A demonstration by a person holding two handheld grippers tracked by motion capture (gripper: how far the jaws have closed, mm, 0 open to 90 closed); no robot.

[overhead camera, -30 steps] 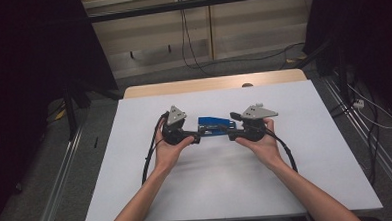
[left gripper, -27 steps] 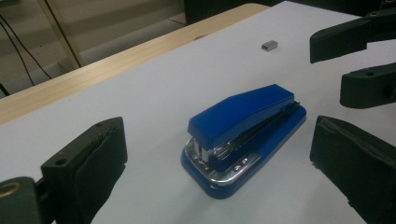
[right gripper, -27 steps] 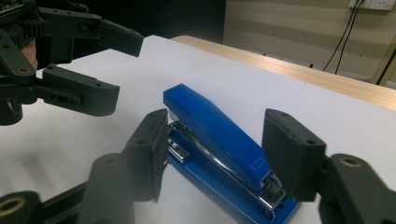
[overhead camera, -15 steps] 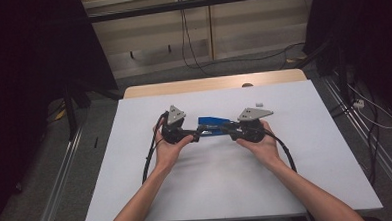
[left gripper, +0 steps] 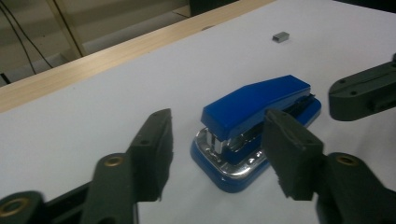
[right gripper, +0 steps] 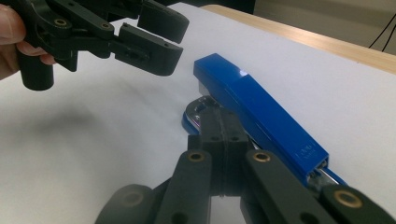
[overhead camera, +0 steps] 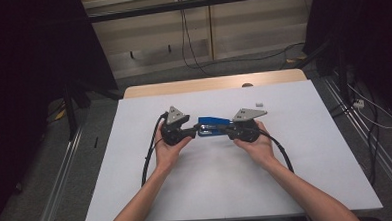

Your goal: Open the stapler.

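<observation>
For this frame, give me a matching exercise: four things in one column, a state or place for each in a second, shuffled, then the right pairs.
Things:
1. left gripper
2. right gripper
3. stapler
4. small grey block

States or places:
A. jaws pressed together beside the blue thing
B. blue, lying on the white table between both grippers
C. jaws spread apart
D. alone on the far part of the table

Pairs: 1-C, 2-A, 3-B, 4-D

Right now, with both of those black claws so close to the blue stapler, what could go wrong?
The left hand-held gripper is open around the blue plastic-and-metal stapler front; closing off-centre might push it sideways on the smooth white table sheet. The right hand-held gripper, shut beside it, might nudge it. The small grey staple block could get knocked off.
</observation>
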